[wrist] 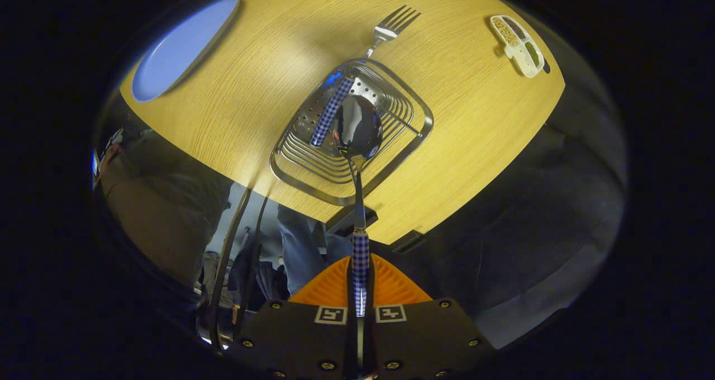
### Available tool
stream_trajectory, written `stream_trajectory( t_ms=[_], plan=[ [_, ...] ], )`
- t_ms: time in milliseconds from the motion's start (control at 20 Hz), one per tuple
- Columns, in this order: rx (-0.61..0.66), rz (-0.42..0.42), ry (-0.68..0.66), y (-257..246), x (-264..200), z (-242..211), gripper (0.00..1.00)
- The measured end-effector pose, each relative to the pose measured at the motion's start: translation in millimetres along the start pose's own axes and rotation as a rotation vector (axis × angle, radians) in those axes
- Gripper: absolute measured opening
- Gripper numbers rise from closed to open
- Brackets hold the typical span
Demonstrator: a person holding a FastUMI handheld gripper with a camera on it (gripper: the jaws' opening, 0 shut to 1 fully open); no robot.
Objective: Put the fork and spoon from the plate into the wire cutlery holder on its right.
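My gripper (360,271) is shut on the blue-and-white checked handle of the spoon (357,126). The spoon's shiny bowl points away from the fingers and hangs over the wire cutlery holder (416,139), above its near half. The fork (391,28) lies in the holder with its checked handle slanting across the perforated bottom. Its tines stick out past the holder's far rim over the table. The blue plate (179,47) lies far off to the left of the holder with nothing on it.
The holder stands on a wooden table (251,106) close to its near edge. A small white divided dish (516,44) with grains sits beyond the holder to the right. A person's legs in jeans (299,251) stand below the table edge.
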State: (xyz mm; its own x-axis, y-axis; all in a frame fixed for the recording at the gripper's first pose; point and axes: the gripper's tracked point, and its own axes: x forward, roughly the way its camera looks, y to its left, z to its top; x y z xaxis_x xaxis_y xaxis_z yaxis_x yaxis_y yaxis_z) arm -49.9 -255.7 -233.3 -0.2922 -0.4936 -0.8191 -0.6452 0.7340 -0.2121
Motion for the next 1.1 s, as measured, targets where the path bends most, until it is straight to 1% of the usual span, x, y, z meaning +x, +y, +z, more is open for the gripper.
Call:
stream_trajectory(
  t_ms=[100, 350, 500, 650, 700, 750, 800, 900, 1100],
  plan=[
    [-0.009, 0.021, 0.033, 3, 2, 2, 0.04],
    [0.013, 0.025, 0.046, -4, 3, 9, 0.04],
    [0.043, 0.050, 0.036, -2, 1, 19, 0.10],
    [0.056, 0.065, 0.031, -2, 0, 20, 0.12],
    [0.058, 0.067, 0.029, -3, 1, 21, 0.15],
    [0.060, 0.072, 0.027, -3, -5, 20, 0.28],
    [0.064, 0.076, 0.020, -3, -4, 19, 0.46],
    [0.071, 0.078, 0.005, -5, -5, 13, 0.46],
    [0.071, 0.073, -0.011, -6, -23, 7, 0.46]
  ],
)
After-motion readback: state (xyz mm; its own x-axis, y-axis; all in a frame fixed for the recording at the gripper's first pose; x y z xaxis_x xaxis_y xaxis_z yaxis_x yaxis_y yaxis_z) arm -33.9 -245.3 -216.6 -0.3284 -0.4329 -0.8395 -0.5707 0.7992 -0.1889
